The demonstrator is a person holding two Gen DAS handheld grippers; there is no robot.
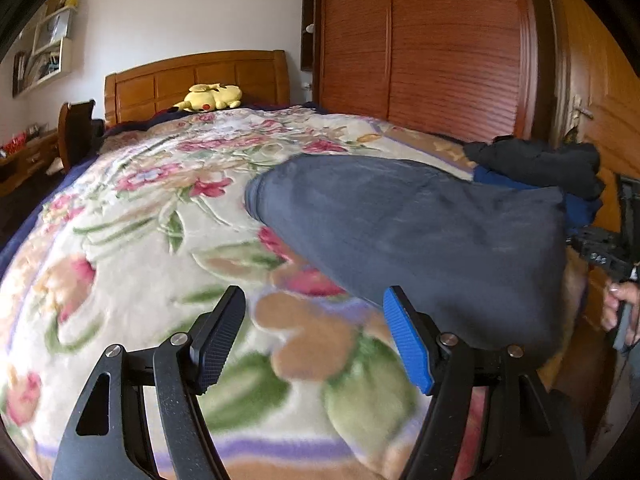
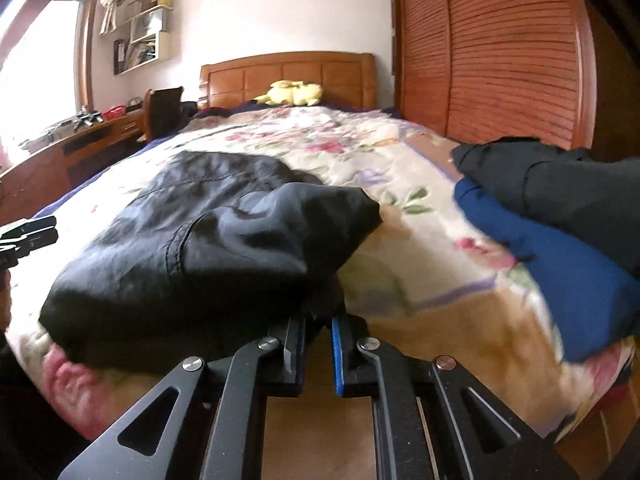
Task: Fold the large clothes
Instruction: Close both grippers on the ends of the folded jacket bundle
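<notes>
A large dark grey garment lies partly folded on the floral blanket of the bed. In the right wrist view it looks black with a seam across it. My left gripper is open and empty above the blanket, just left of the garment's near edge. My right gripper is nearly closed, and a fold of the garment's near edge hangs between its fingertips. The right gripper also shows at the right edge of the left wrist view.
A stack of folded clothes, black on blue, sits at the bed's right side. A yellow plush toy lies by the wooden headboard. A wooden wardrobe stands right, a desk left.
</notes>
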